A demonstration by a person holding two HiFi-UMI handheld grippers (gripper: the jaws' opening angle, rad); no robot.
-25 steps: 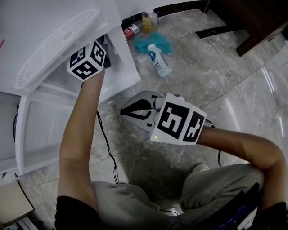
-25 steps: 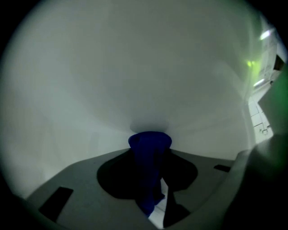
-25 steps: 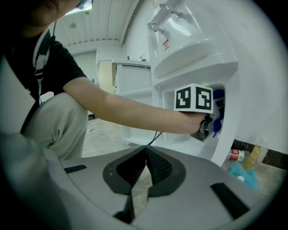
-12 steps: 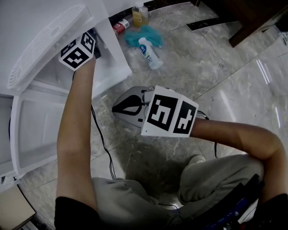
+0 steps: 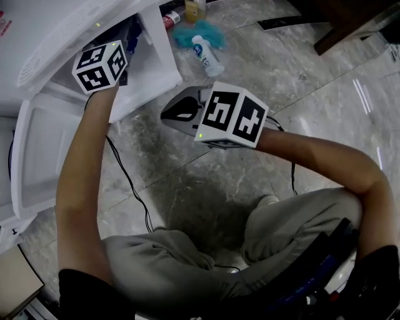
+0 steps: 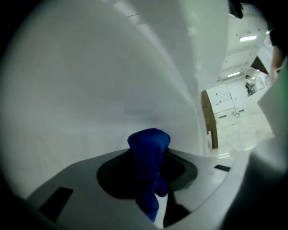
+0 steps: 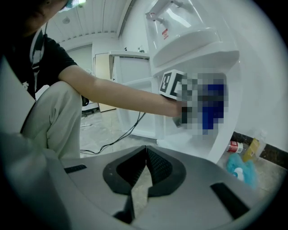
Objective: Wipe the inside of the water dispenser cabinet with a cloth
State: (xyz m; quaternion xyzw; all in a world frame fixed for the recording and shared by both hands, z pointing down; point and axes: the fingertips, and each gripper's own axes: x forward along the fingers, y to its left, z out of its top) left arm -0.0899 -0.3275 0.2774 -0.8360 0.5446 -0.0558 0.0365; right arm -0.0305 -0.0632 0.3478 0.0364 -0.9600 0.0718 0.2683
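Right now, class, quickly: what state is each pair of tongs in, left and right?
Left tongs: closed on the blue cloth, inside the white cabinet.
Right tongs: closed, holding nothing.

The grey marble floor point(image 5: 300, 81) carries the white cabinet point(image 5: 156, 62) at its left. Near its far edge are a teal cloth point(image 5: 187, 34), a white bottle point(image 5: 206, 55) on its side, a red can point(image 5: 170, 20) and a yellow bottle point(image 5: 195, 7). A black cable point(image 5: 128, 184) trails across it.

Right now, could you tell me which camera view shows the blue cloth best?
The left gripper view: the blue cloth sits close up, pinched in the left claw. The right gripper view shows it distant and blurred; the head view barely shows it.
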